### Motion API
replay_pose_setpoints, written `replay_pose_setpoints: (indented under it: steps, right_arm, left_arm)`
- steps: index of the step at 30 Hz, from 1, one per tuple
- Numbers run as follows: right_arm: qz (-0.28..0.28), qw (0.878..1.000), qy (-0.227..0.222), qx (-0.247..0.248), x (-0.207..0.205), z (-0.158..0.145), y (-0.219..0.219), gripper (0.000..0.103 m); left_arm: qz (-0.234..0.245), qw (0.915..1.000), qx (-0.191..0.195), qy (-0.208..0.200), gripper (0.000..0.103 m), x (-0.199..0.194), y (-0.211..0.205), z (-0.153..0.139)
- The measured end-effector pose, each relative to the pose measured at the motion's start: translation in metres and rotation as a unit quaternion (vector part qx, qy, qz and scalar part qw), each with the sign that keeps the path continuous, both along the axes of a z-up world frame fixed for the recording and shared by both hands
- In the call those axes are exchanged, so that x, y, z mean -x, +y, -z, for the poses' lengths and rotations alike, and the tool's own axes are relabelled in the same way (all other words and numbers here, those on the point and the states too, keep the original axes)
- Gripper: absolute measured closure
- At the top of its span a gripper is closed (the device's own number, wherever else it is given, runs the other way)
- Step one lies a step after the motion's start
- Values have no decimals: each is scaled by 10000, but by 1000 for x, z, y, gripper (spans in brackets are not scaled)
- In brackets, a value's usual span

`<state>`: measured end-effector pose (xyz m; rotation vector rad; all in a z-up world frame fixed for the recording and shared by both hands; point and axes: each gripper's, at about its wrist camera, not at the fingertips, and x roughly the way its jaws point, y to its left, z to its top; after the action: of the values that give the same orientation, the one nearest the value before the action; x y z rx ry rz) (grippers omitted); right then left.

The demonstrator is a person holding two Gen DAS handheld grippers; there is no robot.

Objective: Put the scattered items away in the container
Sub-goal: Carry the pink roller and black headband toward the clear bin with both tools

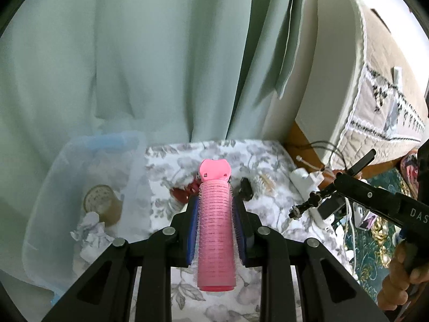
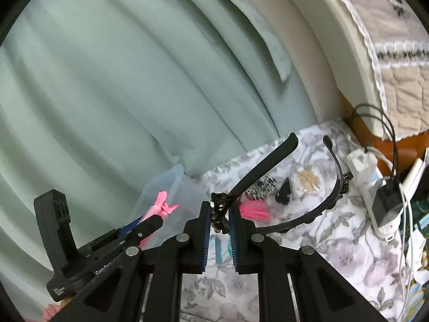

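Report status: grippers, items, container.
Left gripper shut on pink hair roller. Right gripper shut on black headband. Clear plastic bin unobstructed.

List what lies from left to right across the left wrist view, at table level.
Clear plastic container → jar inside it → pink hair roller held in the left tongs → black clip → white power strip → right tongs.

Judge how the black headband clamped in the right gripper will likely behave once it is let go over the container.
The black headband is gripped near one end by the right gripper, and its long arc juts out sideways, so it probably swings or twists on release. It keeps its curve unsupported, suggesting springy stiffness. Being thin, it looks light; the open arc may snag the clear container's rim.
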<state>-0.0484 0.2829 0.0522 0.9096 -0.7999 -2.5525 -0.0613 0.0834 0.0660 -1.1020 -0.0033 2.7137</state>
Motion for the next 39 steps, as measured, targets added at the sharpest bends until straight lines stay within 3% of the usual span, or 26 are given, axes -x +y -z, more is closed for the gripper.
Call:
replay_pose_setpoints:
  steps: [5,15,39]
  right_arm:
    - [-4,9996,289,-46,-10,-22,-7,88]
    - [-55,9988,447,-214,-14,-40,-31,88]
    - [-1124,9854,693,-1077,-4,-67,-153,88]
  left_arm:
    - [-29,9997,-93,216,77,-9,-7,-16]
    - [-288,9977,-202,573,77,-25,-37,-39]
    - [-1213,9873,-776,677,77,-36,-150,-27]
